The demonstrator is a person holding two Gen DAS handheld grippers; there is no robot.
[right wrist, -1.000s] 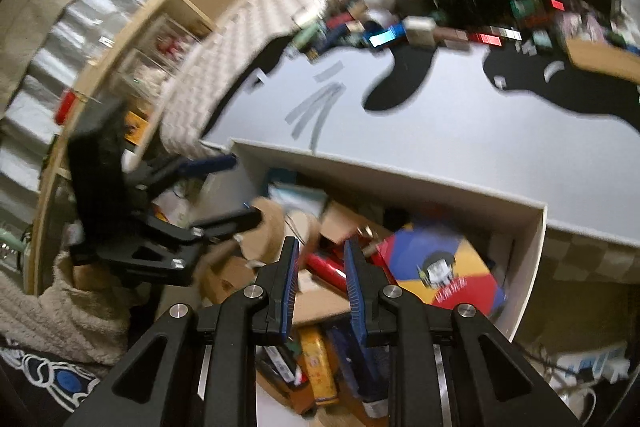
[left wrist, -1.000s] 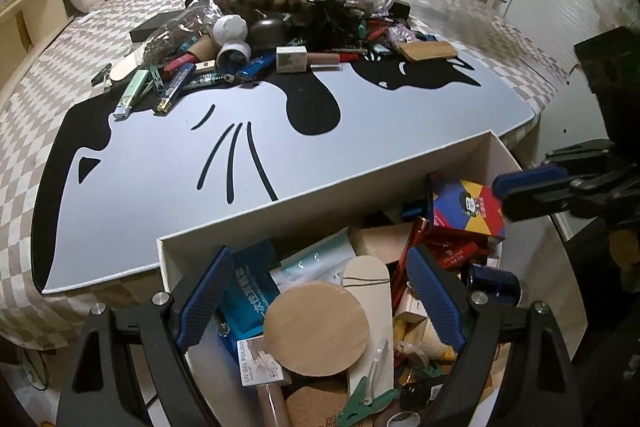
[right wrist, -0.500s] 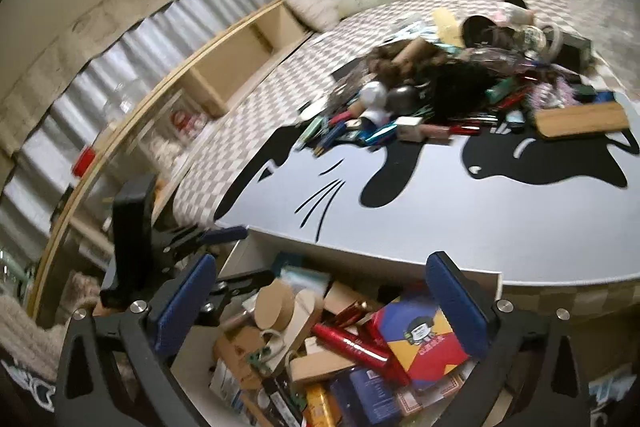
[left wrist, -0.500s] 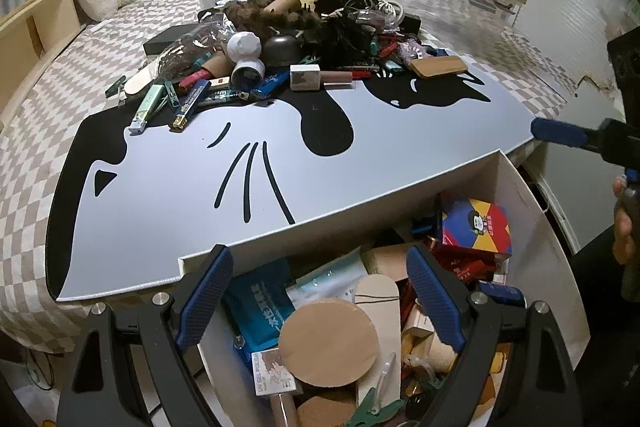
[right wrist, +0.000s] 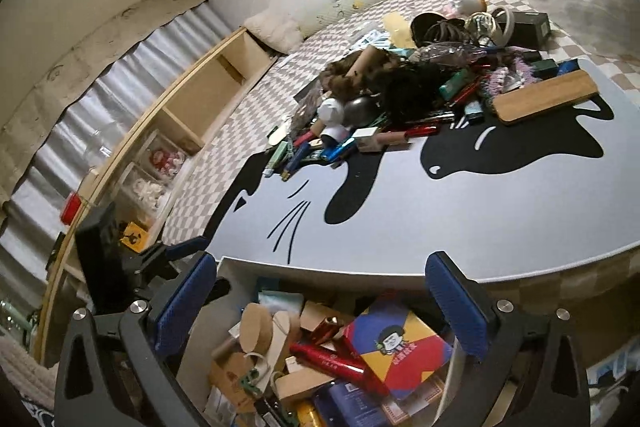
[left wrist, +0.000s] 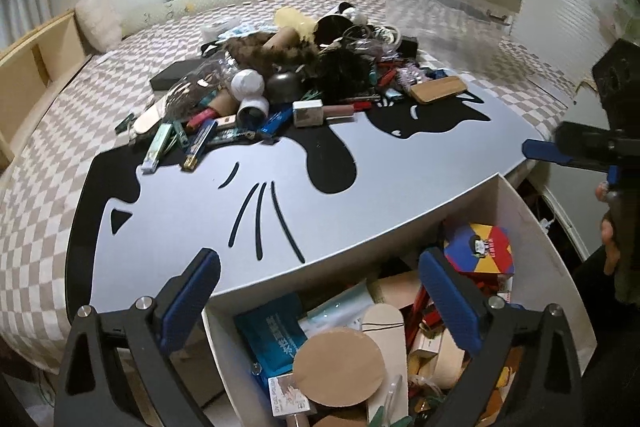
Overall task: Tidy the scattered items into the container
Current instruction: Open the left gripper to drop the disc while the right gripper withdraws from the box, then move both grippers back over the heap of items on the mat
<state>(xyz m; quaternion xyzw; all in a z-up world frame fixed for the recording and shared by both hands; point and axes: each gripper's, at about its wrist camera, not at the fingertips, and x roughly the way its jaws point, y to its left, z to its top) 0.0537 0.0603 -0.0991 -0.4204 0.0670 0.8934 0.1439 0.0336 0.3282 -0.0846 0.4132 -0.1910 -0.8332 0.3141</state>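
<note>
— Where is the container (left wrist: 532, 227), and how is it laid?

— The white box is set against the near edge of the cat-face mat (left wrist: 400, 195), its long axis running along that edge; a colourful box (right wrist: 400, 343) and a red tube (right wrist: 332, 359) are seen inside.

— And the grippers?

— Over it, the left gripper (left wrist: 320, 303) is being opened, nothing between its jaws; the right gripper (right wrist: 320, 301) is spread wide, empty. The scattered pile (left wrist: 304, 75) is left far across the mat.

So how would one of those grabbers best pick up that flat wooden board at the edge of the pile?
Probably across its narrow width, near the free end. The wooden board lies flat on the cat mat, long and thin, its other end against the clutter. The right gripper, open and empty, could come down from above, jaws straddling its long edges.
</note>
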